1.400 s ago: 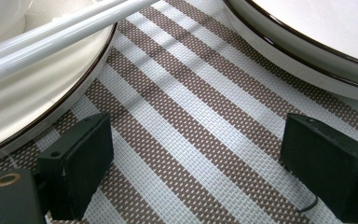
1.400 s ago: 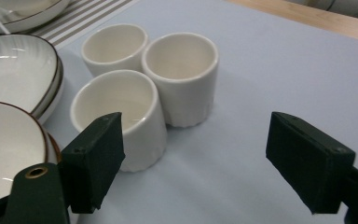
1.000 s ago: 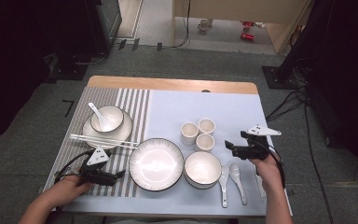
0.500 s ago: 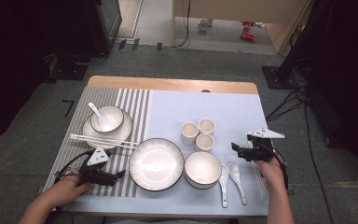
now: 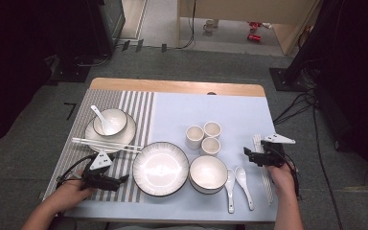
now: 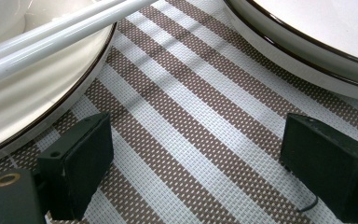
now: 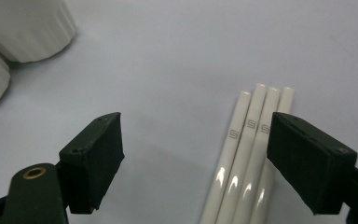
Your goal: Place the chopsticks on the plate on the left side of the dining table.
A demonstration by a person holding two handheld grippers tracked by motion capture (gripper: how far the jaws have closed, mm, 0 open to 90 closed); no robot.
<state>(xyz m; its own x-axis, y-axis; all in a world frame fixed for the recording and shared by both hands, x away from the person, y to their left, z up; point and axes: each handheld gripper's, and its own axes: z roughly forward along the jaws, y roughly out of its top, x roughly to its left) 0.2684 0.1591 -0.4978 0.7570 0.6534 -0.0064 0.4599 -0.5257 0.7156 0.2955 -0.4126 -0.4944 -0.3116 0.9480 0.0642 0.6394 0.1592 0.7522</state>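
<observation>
My left gripper (image 5: 119, 180) rests low on the striped mat (image 5: 139, 103), jaws open with nothing between them (image 6: 196, 154). Ahead of it lie a pair of white chopsticks (image 6: 51, 28) across a dark-rimmed plate (image 6: 32, 102), and the rim of the large plate (image 6: 307, 42). My right gripper (image 5: 247, 152) hovers over the blue mat at the right, also open (image 7: 196, 144). Several white chopsticks (image 7: 249, 158) lie just inside its right jaw. They also show as a bundle (image 5: 264, 172) beside the person's right hand.
A bowl with a spoon (image 5: 109, 122) sits on the small plate. The large plate (image 5: 160, 168) and an empty bowl (image 5: 209, 173) stand at the front. Two spoons (image 5: 237, 184) lie right of the bowl. Three cups (image 5: 205, 136) cluster mid-table.
My right gripper has shifted slightly right and nearer, toward the chopsticks at the table's right edge. The left gripper has stayed put.
</observation>
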